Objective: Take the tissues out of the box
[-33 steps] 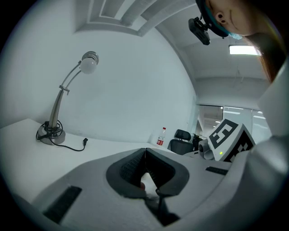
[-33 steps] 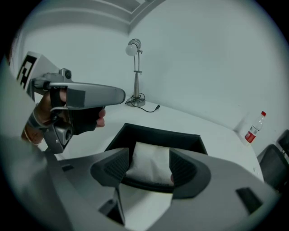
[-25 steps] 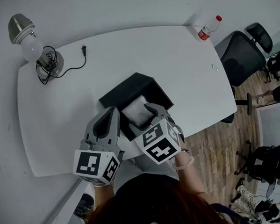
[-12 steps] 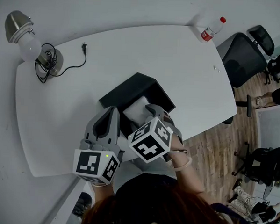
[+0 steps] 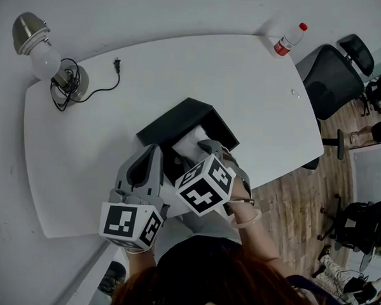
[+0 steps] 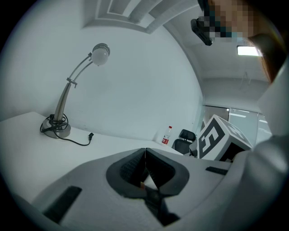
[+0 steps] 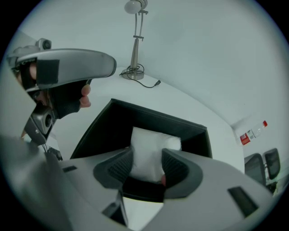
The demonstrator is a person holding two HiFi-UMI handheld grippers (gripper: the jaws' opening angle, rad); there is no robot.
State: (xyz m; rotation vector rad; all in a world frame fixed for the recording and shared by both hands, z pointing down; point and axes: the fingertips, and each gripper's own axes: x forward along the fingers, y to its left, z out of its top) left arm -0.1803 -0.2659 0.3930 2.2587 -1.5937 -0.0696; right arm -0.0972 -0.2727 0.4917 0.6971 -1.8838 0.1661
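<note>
Box (image 7: 113,122), black, open: white tissues (image 7: 151,142) inside. My right gripper (image 7: 146,158): jaws just closing, clamped on tissues. My left gripper (image 6: 145,155): jaws together, empty.

Tissues (image 5: 188,142) partly behind the right tool (image 5: 208,148)

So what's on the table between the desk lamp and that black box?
Almost nothing: in the head view it's bare white table between the lamp and the black box, with only the lamp's cord trailing beside its base.
</note>
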